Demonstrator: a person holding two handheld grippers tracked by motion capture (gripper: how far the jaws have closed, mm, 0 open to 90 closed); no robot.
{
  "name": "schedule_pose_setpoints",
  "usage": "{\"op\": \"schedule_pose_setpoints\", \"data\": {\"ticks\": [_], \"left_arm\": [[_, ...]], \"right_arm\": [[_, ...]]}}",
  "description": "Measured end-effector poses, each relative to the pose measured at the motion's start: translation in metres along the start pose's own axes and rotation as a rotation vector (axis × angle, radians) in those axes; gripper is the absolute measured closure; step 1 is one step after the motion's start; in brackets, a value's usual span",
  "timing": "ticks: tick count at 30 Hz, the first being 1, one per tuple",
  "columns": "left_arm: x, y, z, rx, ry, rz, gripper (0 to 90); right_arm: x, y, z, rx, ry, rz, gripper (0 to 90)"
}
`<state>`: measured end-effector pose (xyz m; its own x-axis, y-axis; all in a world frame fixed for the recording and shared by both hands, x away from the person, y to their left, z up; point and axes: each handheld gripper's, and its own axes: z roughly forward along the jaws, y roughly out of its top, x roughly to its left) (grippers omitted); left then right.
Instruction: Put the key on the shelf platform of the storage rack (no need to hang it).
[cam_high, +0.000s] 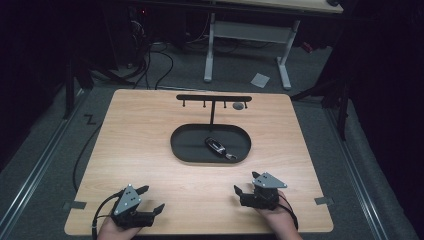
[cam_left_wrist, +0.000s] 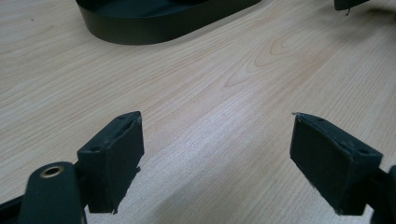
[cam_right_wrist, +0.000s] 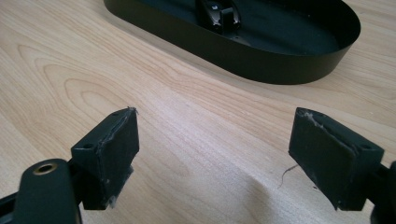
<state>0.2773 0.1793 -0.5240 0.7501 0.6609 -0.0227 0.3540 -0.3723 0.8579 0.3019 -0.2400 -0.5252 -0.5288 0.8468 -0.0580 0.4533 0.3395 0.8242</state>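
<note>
Both tongs (cam_high: 151, 198) (cam_high: 246, 183) gape, well short of the key fob (cam_high: 216, 146) in its tray (cam_high: 186, 150).

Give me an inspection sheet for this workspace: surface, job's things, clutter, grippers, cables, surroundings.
Surface: light wood table, bare around the tray.
Job's things: black oval tray at centre; key fob lying inside it; hook rack standing at the tray's far edge, hooks bare.
Clutter: small grey disc near the rack; tape tabs at the near corners.
Grippers: left gripper and right gripper at the near edge, jaws open, holding nothing.
Cables: one trails from each gripper; more on the floor.
Surroundings: grey floor, white desk frame beyond, dark room.
</note>
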Motion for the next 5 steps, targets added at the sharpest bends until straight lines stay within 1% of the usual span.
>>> {"op": "schedule_pose_setpoints", "data": {"ticks": [3,5], "left_arm": [[0.0001,-0.0001,-0.0017,-0.004,0.000,0.000,18.2],[0.0004,0.0002,-0.0023,-0.007,0.000,-0.002,18.2]], "right_arm": [[-0.0010,0.0006,0.0004,0.000,-0.006,0.003,16.2],[-0.0012,0.0008,0.0006,0.005,-0.004,0.014,16.2]]}}
